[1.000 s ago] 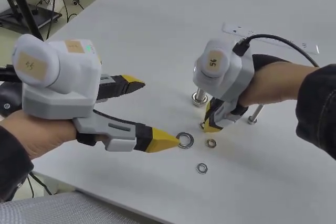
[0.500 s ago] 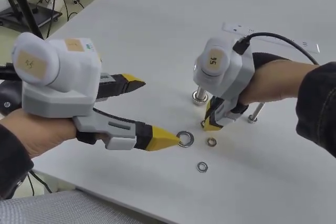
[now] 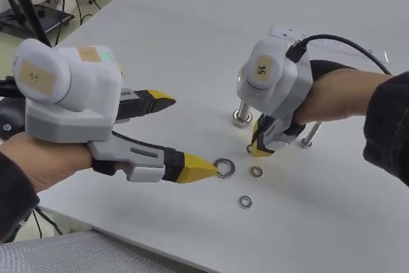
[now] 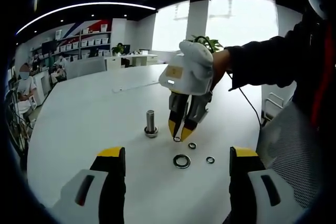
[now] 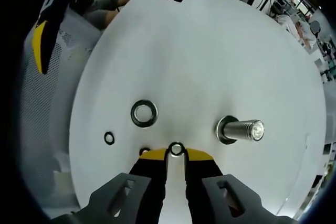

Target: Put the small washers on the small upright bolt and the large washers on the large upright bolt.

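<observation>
Small washer [image 5: 176, 144] between tips of narrow right gripper [image 5: 177, 154], beside large bolt [image 5: 240, 129]; left gripper [image 3: 188, 135] wide, near large washer [image 5: 134, 113].

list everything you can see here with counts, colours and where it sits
large silver metal washer: 1, silver, flat on the white table near the left gripper
small silver metal washer: 3, silver, two loose beside the large one, one pinched in the right jaws
large silver steel bolt: 1, silver, upright behind the washers
small silver steel bolt: 1, silver, beyond the right gripper
white table: 1, white, under everything
left gripper: 1, grey, yellow tips, jaws open
right gripper: 1, same colours, pointing down, jaws shut
</observation>
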The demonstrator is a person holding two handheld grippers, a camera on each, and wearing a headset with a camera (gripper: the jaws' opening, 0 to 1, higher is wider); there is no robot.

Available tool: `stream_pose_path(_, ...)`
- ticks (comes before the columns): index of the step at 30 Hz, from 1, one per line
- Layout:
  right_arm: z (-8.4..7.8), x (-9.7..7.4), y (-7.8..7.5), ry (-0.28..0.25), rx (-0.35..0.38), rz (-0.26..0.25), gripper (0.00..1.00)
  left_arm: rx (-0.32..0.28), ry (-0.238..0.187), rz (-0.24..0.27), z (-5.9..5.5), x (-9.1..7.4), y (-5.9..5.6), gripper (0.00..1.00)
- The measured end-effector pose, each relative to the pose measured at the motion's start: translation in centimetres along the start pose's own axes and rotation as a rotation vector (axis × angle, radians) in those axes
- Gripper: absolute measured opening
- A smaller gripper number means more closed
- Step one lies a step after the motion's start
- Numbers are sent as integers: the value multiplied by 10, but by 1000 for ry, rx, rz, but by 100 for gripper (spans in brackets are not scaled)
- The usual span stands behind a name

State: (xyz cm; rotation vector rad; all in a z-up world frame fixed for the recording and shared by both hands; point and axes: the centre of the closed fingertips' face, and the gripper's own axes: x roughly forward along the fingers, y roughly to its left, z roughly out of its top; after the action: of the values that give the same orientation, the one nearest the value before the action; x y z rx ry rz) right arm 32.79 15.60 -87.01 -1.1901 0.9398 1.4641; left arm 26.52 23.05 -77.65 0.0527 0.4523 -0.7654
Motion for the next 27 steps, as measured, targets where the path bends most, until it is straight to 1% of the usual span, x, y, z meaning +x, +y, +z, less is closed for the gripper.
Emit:
stream_pose_path(8,-7,-18,1,-26,31,-9,14,5,-2,-2,1,0,0,81)
stream_pose_path(13,-15,-23,4,-24,43,-21,14,9,-1,-7,2,1,-1,81)
stream_pose_path(19,-24,-28,11,-31,69,-27,14,14,-1,-16,3,3,-2,81)
stream_pose_path(21,-28,-30,14,-26,75,-26,13,17,0,-19,3,3,-3,81)
stream_pose_path(27,-37,-37,17,-30,103,-35,13,21,4,-29,2,5,-4,81)
